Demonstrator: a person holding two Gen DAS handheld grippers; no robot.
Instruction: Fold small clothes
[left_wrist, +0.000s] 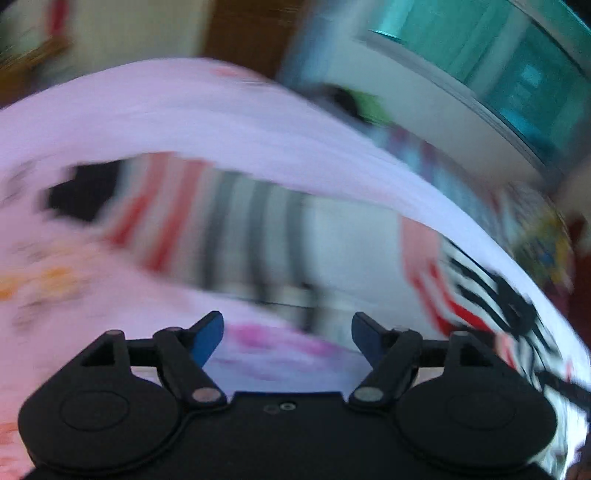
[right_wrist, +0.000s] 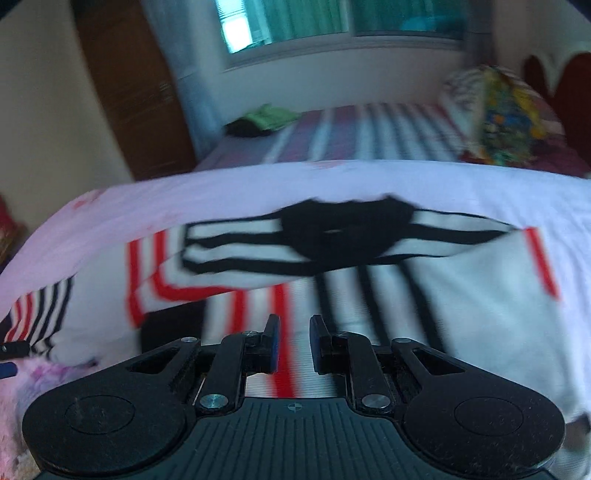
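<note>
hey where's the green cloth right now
In the right wrist view the green cloth sits far back on the left, at the far edge of the striped bed cover, below the window and beside the brown wardrobe.

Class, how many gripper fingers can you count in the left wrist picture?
2. One finger stands left of centre at the bottom, the other finger right of centre, wide apart over the pink sheet. None seems hidden.

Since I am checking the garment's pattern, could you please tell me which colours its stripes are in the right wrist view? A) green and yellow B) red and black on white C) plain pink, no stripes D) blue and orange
B: the striped garment lying on the pale pink sheet shows red stripes and black stripes on white fabric.
</note>
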